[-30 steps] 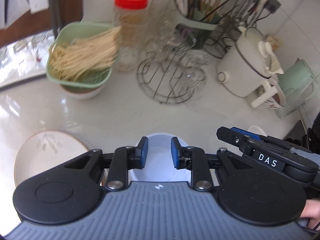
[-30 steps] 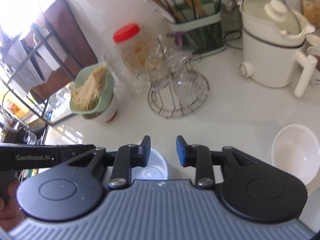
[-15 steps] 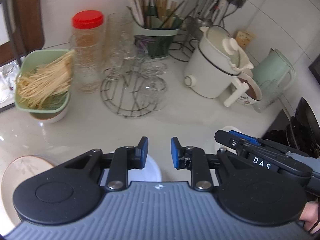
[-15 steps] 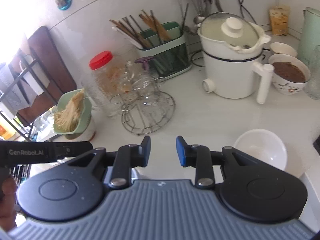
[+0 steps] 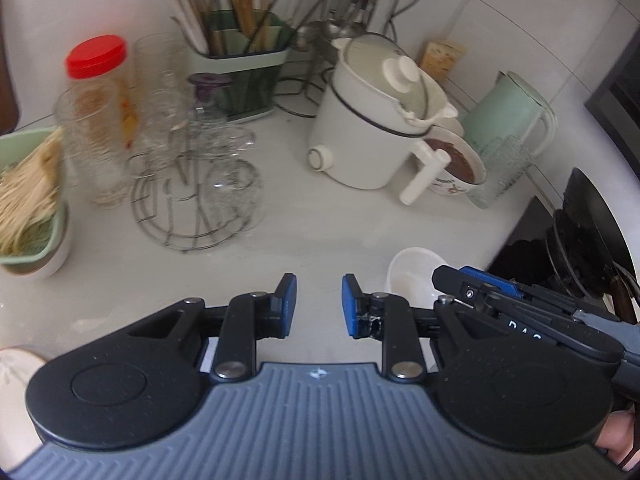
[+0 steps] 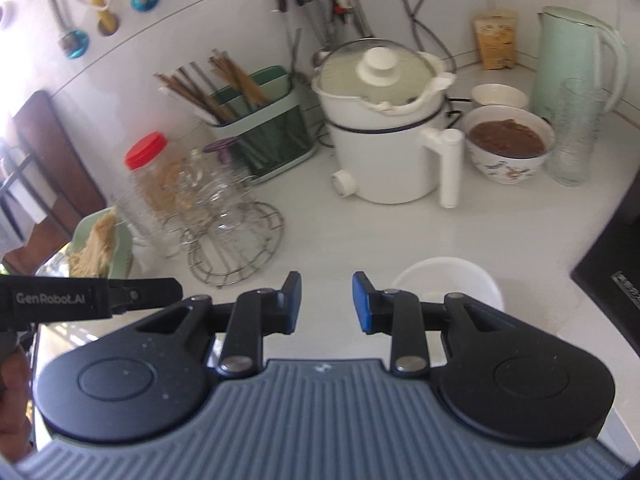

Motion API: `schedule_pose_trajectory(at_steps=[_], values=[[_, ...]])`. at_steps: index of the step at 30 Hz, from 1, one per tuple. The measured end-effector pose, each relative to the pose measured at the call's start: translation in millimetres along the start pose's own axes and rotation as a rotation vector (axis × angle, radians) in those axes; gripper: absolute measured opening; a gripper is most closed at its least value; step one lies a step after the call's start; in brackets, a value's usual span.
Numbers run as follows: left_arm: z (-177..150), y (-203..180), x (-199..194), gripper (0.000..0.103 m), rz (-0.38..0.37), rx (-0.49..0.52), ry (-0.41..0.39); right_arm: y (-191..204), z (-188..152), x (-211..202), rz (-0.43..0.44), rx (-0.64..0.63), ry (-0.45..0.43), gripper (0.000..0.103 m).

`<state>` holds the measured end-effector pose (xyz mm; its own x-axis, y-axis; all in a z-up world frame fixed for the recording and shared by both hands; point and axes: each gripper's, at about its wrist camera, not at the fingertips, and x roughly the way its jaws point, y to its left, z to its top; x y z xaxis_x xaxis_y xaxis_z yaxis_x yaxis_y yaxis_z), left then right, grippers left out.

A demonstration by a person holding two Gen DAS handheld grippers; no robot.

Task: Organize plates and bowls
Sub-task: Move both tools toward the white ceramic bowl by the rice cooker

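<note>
My left gripper (image 5: pixel 319 301) hangs open over bare white counter with nothing between its blue pads. An empty white bowl (image 5: pixel 410 276) sits just to its right, partly hidden behind my right gripper (image 5: pixel 472 290). A flowered plate (image 5: pixel 16 364) shows only as a sliver at the lower left edge. In the right wrist view my right gripper (image 6: pixel 326 300) is open and empty too. The white bowl (image 6: pixel 446 280) lies just beyond its right finger. My left gripper (image 6: pixel 92 298) reaches in from the left.
At the back stand a white electric pot (image 6: pixel 384 152), a patterned bowl of brown food (image 6: pixel 508 140), a green kettle (image 6: pixel 572 60), a chopstick holder (image 5: pixel 240 68), a wire rack of glasses (image 5: pixel 200 184) and a red-lidded jar (image 5: pixel 96 80). A green basket of noodles (image 5: pixel 28 200) sits left. A black stove and pan (image 5: pixel 580 240) border the counter's right side.
Both grippers have swung to the right along the counter. The plate and a small bowl under the left gripper slid out of view. The white bowl now lies closer to both.
</note>
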<state>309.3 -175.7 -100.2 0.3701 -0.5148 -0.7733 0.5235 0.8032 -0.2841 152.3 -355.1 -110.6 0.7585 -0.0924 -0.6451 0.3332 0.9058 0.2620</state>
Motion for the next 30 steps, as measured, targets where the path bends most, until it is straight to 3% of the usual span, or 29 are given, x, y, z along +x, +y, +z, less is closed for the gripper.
schedule_pose_trajectory(at_steps=[16, 27, 28, 30], values=[[14, -49, 60, 0.028, -0.072, 0.126, 0.089, -57, -9, -2, -0.147, 0.122, -0.013, 0.032], [18, -64, 113, 0.029, -0.078, 0.141, 0.154, -92, -15, 15, -0.217, 0.154, 0.007, 0.032], [19, -64, 117, 0.029, -0.081, 0.143, 0.163, -95, -16, 17, -0.224, 0.158, 0.008, 0.032], [19, -65, 126, 0.043, -0.086, 0.150, 0.171, -99, -18, 22, -0.239, 0.171, 0.017, 0.032]])
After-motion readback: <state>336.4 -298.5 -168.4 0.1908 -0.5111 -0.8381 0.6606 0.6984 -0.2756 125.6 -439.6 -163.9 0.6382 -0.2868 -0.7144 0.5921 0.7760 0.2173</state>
